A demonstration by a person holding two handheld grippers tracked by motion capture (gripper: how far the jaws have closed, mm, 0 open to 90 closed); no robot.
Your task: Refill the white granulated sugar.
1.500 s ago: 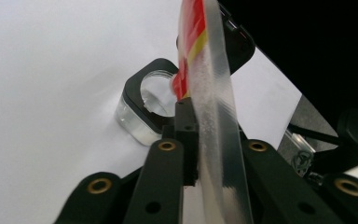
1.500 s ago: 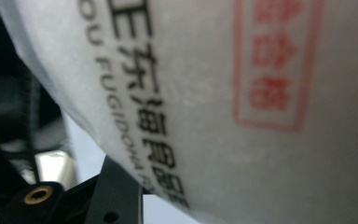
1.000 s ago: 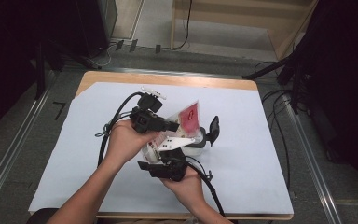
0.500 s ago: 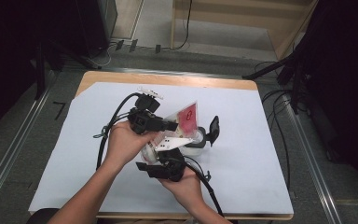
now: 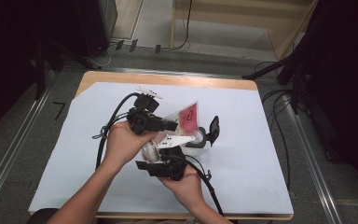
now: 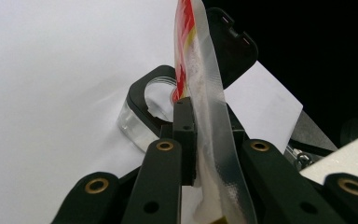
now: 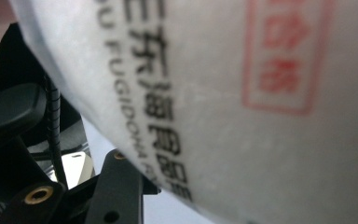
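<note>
The packet (image 5: 184, 122), a clear pouch of white powder with a red label, is held up in the air over the middle of the table (image 5: 261, 186), above and just left of a clear jar (image 5: 196, 142) whose black lid (image 5: 213, 129) hangs open. The left gripper (image 5: 168, 125) is clamped on the packet's edge; in the left gripper view the jaws stand narrow with the film of the packet (image 6: 209, 116) pinched between them, and they have just been closing a little further on it. The right gripper (image 5: 165, 161) comes up from below, and the printed face of the packet (image 7: 242, 93) lies right against its camera; it looks to be gripping the packet's lower end, though the pictures do not show its pads. The packet's long axis runs from the right gripper up and away towards the jar (image 6: 144, 112), whose mouth lies straight ahead of the left jaws. Both hands are on the packet, the left nearer the jar. The count is one packet, one jar, one lid, two grippers, and one white sheet (image 5: 74, 140) covering the table.
</note>
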